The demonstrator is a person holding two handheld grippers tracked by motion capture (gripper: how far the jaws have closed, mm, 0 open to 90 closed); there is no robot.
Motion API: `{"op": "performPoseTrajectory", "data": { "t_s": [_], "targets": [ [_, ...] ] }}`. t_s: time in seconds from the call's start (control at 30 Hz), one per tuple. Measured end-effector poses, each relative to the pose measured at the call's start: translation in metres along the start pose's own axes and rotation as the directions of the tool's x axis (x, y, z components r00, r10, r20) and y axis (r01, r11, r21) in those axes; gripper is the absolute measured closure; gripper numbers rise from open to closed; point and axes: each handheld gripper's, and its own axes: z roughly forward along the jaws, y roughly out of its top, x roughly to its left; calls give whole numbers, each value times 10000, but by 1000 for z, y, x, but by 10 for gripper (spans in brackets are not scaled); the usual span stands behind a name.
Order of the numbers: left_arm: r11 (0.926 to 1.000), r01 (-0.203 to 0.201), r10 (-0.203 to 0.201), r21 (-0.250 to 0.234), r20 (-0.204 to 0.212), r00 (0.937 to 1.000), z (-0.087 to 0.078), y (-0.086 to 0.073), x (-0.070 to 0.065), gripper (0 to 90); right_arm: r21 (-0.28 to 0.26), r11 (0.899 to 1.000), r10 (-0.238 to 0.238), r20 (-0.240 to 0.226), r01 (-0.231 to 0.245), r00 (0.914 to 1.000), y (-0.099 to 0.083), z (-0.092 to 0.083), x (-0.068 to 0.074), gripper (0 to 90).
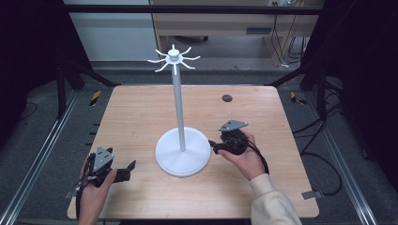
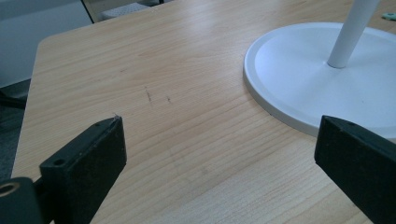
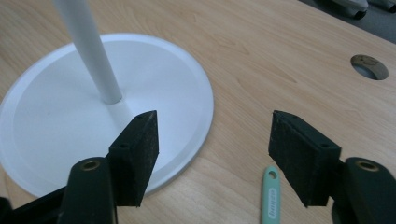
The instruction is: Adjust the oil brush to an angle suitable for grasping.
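High view: I see the white stand (image 1: 182, 150) mid-worktop (image 1: 141, 112), between my left gripper (image 1: 123, 172) and right gripper (image 1: 217, 146).
Left gripper view: jaws wide apart, empty; stand base (image 2: 299, 79) ahead right.
Right gripper view: jaws parted, empty; a small green tag (image 3: 271, 198) lies between them, probably light and thin, best pinched by its edges.

Even overhead light on my table (image 1: 141, 112) (dim surroundings); soft shadows, my near jaws slightly blurred.
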Motion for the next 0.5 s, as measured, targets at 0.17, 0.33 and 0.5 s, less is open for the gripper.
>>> {"op": "performPoseTrajectory", "data": {
  "t_s": [0.17, 0.33, 0.5],
  "targets": [
    [10000, -4, 5, -24, 17, 10000, 0, 0, 0, 18, 226, 9987, -452, -486, 463, 9978, 0, 3, 9, 412],
    [10000, -14, 14, -1, 35, 10000, 0, 0, -1, 18, 470, 9960, -718, -832, 759, 9939, 0, 8, 16, 489],
    [10000, -25, 25, 13, 47, 10000, 0, 0, -1, 18, 1154, 9896, -760, -846, 855, 9935, -3, 14, 16, 651]
  ]
}}
